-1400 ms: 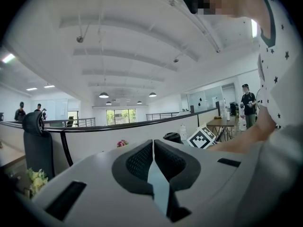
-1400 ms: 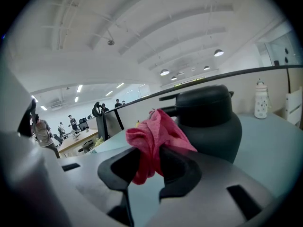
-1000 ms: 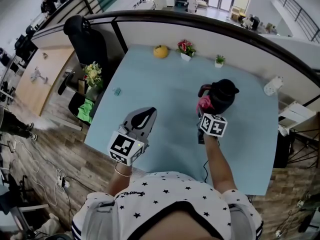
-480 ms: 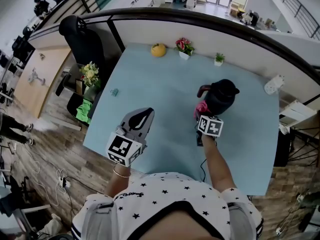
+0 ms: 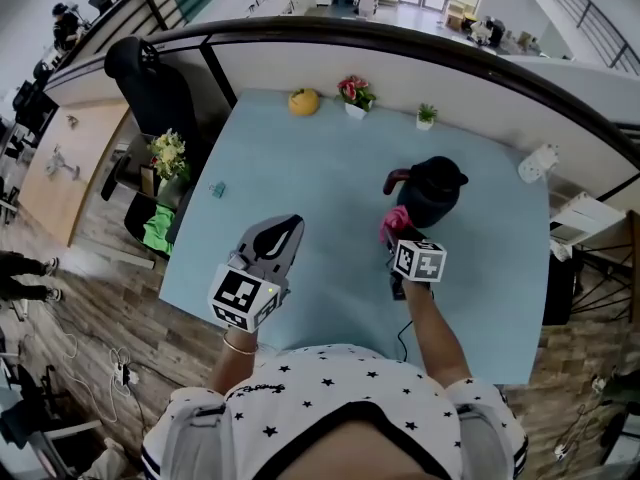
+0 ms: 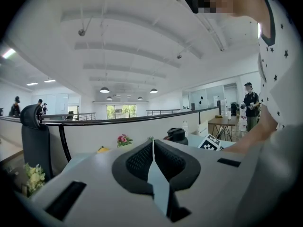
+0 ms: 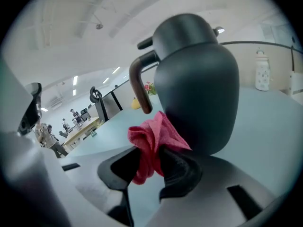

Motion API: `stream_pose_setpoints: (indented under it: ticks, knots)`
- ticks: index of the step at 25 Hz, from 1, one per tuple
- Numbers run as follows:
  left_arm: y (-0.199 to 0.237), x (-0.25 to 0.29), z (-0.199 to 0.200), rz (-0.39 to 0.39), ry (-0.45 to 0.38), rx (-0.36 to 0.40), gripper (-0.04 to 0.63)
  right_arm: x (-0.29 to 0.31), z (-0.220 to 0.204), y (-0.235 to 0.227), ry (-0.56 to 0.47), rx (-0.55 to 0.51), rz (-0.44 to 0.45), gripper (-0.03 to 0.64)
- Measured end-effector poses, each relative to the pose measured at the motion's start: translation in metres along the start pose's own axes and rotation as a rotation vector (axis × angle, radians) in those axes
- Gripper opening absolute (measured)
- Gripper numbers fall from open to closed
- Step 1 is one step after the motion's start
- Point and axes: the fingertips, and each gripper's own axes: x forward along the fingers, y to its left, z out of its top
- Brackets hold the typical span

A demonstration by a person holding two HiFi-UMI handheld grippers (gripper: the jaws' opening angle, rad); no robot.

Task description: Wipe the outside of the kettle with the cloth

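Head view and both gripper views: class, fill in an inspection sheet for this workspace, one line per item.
Surface: pale blue table.
Job's things: black kettle upright; pink cloth at its side by the handle.
Clutter: yellow object, flower pot, small plant along the far edge.
Grippers: left tongs shut, empty; right tongs shut on cloth.
Cables: power strip on the floor, left.
Surroundings: office chair, railing.

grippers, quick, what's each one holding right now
Left gripper: jaws shut, nothing in them.
Right gripper: jaws shut on the cloth, right beside the kettle.
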Motion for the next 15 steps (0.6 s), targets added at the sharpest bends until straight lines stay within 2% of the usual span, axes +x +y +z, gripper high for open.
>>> stream_pose_setpoints:
  ticks: [6, 12, 15]
  knots:
    - [-0.01, 0.005, 0.006, -0.04, -0.021, 0.016, 0.032, -0.052, 0.026, 0.026, -0.14, -0.026, 0.084, 0.12]
    - [-0.018, 0.0, 0.008, -0.059, -0.031, 0.018, 0.032, -0.099, 0.054, 0.047, -0.272, -0.05, 0.107, 0.121]
    - [-0.021, -0.003, 0.009, -0.068, -0.039, 0.017, 0.032, -0.123, 0.069, 0.065, -0.337, -0.1, 0.136, 0.121]
